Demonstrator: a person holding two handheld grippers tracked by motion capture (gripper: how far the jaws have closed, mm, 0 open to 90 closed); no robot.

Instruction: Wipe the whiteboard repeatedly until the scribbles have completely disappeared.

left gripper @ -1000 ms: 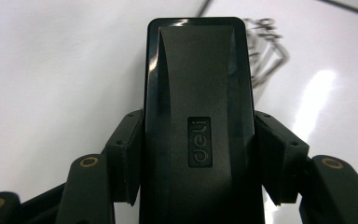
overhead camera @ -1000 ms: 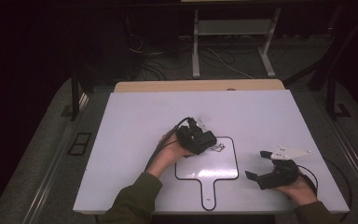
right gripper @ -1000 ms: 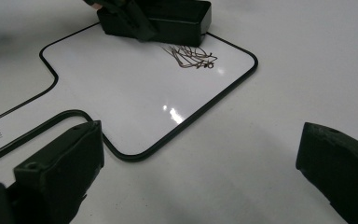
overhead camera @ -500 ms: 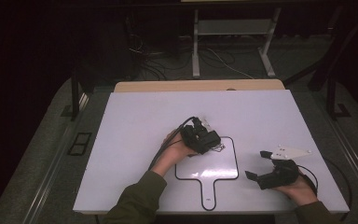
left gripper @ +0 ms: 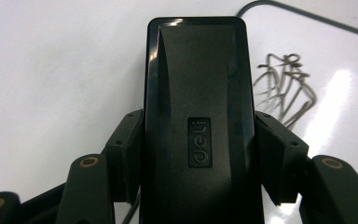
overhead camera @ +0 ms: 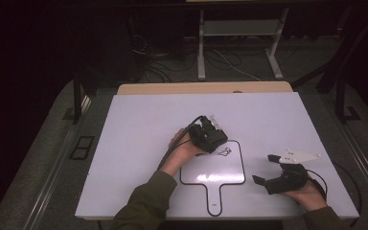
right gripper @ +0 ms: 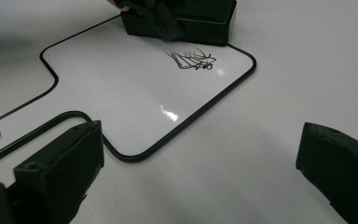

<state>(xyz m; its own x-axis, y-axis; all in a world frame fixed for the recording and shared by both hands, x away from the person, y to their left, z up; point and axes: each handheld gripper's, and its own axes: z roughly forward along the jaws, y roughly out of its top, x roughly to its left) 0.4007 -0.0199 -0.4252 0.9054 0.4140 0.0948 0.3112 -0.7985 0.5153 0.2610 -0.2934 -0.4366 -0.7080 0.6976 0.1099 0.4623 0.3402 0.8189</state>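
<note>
The left gripper [left gripper: 198, 154] pinches a black eraser [left gripper: 198, 116] at the far edge of the small whiteboard [overhead camera: 215, 172]. A scribble [overhead camera: 224, 152] sits just right of it. The right gripper [overhead camera: 270, 172] is spread wide, well apart, near the table's [overhead camera: 139, 124] right corner.

I see the table [overhead camera: 124, 158] with a small board [overhead camera: 213, 177] lying flat on it, near my side. The board's handle points toward me. A scribble [overhead camera: 224, 152] sits on the board, up at its far edge. My left gripper [overhead camera: 214, 139] is right behind the scribble, at the board's far left corner, and the eraser [left gripper: 198, 116] sits between its two jaws, with the scribble just to the eraser's right in the left gripper view. My right gripper [overhead camera: 268, 167] is off to the right of the board, well apart from the scribble. Behind the table there is a stand [overhead camera: 239, 28] on the floor
</note>
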